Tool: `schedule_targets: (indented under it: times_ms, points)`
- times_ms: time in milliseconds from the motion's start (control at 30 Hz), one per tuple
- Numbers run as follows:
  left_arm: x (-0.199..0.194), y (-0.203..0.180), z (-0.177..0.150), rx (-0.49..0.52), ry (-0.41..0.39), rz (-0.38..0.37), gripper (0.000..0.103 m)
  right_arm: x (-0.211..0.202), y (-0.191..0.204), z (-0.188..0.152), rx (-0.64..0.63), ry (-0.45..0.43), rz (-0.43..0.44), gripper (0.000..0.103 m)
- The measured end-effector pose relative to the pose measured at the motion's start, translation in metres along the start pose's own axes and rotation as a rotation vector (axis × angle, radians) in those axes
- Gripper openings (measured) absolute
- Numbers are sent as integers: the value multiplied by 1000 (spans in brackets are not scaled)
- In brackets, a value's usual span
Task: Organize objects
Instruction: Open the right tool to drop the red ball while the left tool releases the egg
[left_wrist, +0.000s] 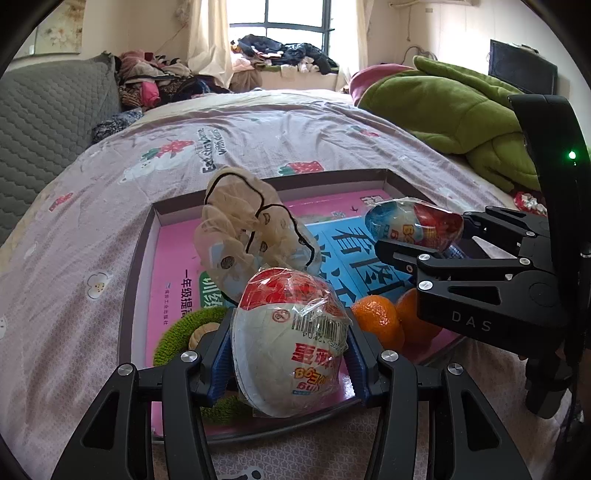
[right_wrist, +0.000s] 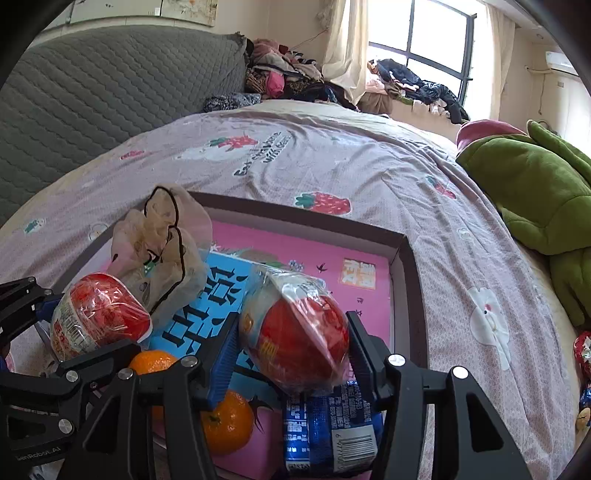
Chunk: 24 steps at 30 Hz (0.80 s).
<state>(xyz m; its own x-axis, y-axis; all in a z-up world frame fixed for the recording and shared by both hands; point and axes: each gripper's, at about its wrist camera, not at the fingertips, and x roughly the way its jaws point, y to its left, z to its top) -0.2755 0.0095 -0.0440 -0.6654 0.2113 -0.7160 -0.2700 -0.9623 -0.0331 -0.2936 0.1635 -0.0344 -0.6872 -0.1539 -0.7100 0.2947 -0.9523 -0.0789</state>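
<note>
- Left gripper (left_wrist: 290, 363): jaws clamped on a wrapped toy egg (left_wrist: 291, 339), held above the tray's near edge, likely for placing.
- Right gripper (right_wrist: 291, 354): jaws gripping a second egg (right_wrist: 295, 332) over the tray (right_wrist: 406, 258).
- Tray holds book (right_wrist: 195, 321), mandarins (right_wrist: 227, 421), net bag (right_wrist: 162, 243), blue packet (right_wrist: 332, 432).
- Tray rests on a strawberry-print bed (right_wrist: 332, 162); green blanket (right_wrist: 528, 184), clothes piled by the window.

Bed (left_wrist: 258, 125) with strawberry-print sheet, grey quilted headboard (right_wrist: 92, 92) — bright window (left_wrist: 295, 18), cream curtains (right_wrist: 347, 40)

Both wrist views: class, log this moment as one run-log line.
left gripper: shut on egg toy | right gripper: shut on second egg toy | both above tray | oranges in tray
</note>
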Motion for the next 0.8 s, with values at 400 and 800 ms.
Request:
schedule_targets:
  times_ms: [400,800]
  points:
    - [3,1,-1,-3,9,-2,54,3,1,-1,1,28,6,55]
    - [4,5,0,-15,17,-1,62,-3,-5,0,27,40,18,56]
